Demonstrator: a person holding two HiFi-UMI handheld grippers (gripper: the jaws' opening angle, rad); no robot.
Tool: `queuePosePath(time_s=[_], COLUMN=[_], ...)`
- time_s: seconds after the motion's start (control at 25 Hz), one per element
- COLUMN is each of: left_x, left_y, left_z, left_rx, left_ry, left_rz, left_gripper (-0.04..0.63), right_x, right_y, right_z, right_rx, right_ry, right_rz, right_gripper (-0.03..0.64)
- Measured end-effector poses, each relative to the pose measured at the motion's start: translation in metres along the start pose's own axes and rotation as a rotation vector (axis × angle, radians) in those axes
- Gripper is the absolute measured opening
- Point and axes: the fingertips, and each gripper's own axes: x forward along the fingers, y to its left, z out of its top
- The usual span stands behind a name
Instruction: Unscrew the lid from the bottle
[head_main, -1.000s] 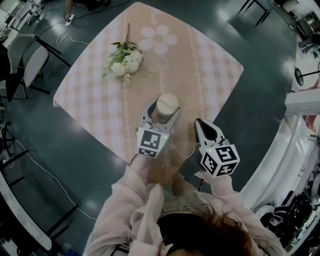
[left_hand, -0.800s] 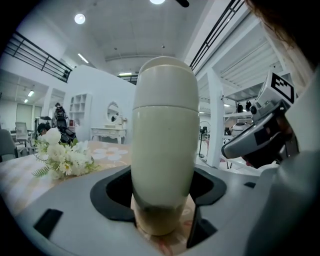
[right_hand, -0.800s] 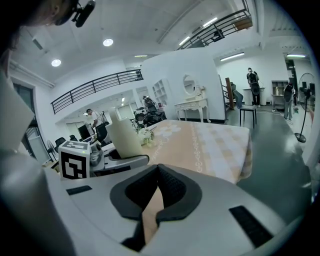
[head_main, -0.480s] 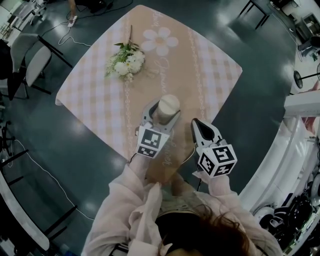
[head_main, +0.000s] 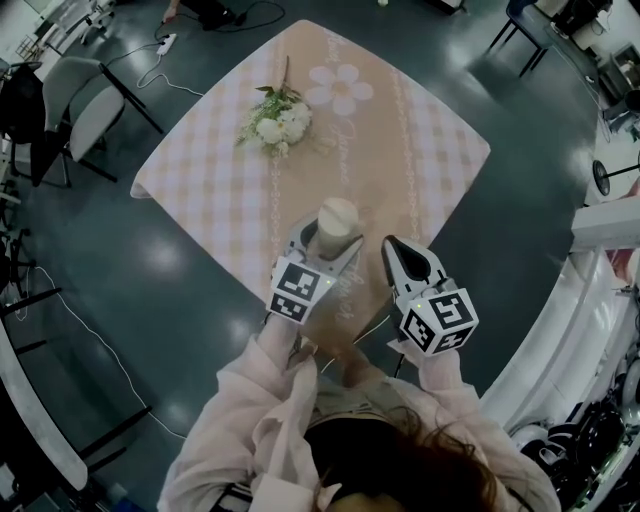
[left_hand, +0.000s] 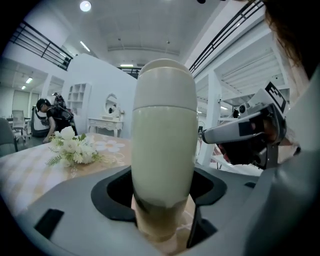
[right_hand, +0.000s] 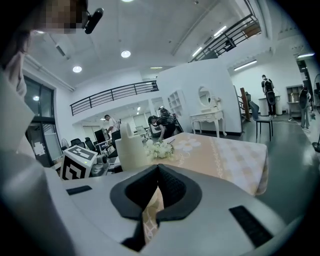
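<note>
The bottle stands upright over the near edge of the bench, between the fingers of the left gripper. These are spread wide and closed round its lower body, with the dark pads against it on both sides. We cannot tell whether its base rests on the cloth or hangs just above it. The lid is still on, a domed cap meeting the body at a thin seam high up. The right gripper hovers just beside the bottle on its right, its fingers pressed together with nothing in them. We judge the bottle to be stiff and smooth, with a matte cream shell that is likely a bit slippery under rubber pads, and it does not look fragile. How heavy it is depends on its fill, and the wall is opaque, so we cannot see whether anything is inside. We would keep it upright in case of liquid. The dome gives poor purchase near the top, so the right fingers should open wide and take the lid on its straight band just above the seam. The left must clamp hard enough that the body does not spin. A bunch of flowers lies well apart at the far side.
</note>
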Motion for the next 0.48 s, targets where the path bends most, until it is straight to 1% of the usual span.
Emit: queuePosePath(time_s=[0.32,0.4,0.48], left_x=[-0.040,-0.049,-0.057], left_y=[-0.014,-0.019,-0.025], left_z=[0.000,0.004,0.009], left_rx=[-0.008,-0.002,0.021], left_ry=[0.058,0.070,0.081], left_rz=[-0.017,-0.021,-0.024], left_gripper=[0.319,0.319,0.319], right_x=[-0.018,-0.023,-0.027], right_y=[0.038,0.047,0.055], right_z=[0.014,0.021,0.029], right_rx=[-0.003,-0.003,0.003], right_ry=[-0.040,-0.050,-0.063], right_rz=[0.092,0.116,0.143], right_gripper=[0.014,0.014,0.014])
